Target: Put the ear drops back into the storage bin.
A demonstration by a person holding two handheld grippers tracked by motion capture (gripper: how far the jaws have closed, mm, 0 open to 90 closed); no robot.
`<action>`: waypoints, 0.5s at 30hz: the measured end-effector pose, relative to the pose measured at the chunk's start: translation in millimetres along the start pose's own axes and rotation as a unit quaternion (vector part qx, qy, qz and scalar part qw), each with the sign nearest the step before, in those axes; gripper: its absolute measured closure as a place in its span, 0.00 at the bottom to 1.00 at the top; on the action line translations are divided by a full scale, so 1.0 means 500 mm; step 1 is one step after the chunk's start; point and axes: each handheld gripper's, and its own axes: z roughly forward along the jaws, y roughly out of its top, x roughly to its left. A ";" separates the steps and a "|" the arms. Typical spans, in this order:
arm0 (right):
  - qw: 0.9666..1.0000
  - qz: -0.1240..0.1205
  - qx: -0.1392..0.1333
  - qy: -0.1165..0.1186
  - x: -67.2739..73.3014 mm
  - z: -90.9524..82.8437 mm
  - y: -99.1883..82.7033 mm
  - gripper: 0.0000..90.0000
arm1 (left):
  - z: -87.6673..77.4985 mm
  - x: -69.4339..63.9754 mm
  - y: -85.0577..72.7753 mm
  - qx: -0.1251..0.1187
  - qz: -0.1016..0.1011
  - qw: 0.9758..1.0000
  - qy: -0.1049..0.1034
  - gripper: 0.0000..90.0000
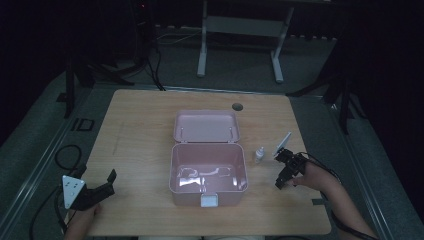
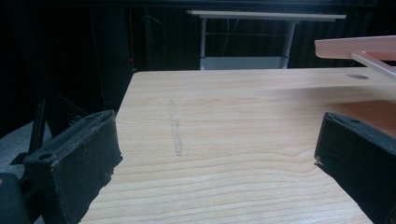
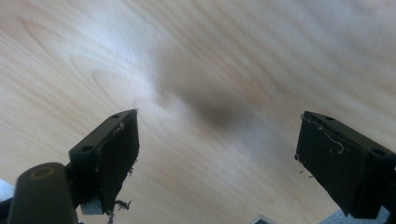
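Bottle (image 1: pixel 259 155) stands upright just left of the right gripper (image 1: pixel 286 170) — jaws spread, empty. Left gripper (image 1: pixel 100 187) — also open — sits well apart, beyond the box (image 1: pixel 207 192).

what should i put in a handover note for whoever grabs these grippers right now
Left gripper: open, holding nothing, low over the table's near left corner, apart from the box.
Right gripper: open, holding nothing, tilted down over bare wood just right of the small white bottle.
Pink box: mid-table, lid swung fully back, white latch at the near wall. Its inside looks glossy; contents cannot be made out.
Bottle: upright on the table between box and right gripper, not touched.
Done: box is open.
Left: probably grasp the bottle with the right gripper and place it in the box.
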 end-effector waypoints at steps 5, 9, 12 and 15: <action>1.000 0.004 -0.004 0.000 0.000 -0.012 0.038 0.15 | 0.000 0.000 0.000 0.000 0.001 1.000 -0.001 0.00; 1.000 -0.004 0.008 -0.003 0.005 -0.011 0.072 0.16 | 0.000 0.000 0.000 0.000 0.001 1.000 -0.001 0.00; 1.000 -0.003 0.007 0.000 0.008 -0.011 0.094 0.17 | 0.000 0.000 0.000 0.000 0.000 1.000 -0.002 0.00; 1.000 -0.001 0.008 -0.003 0.010 -0.016 0.114 0.17 | 0.000 0.000 0.000 0.000 0.000 1.000 -0.003 0.00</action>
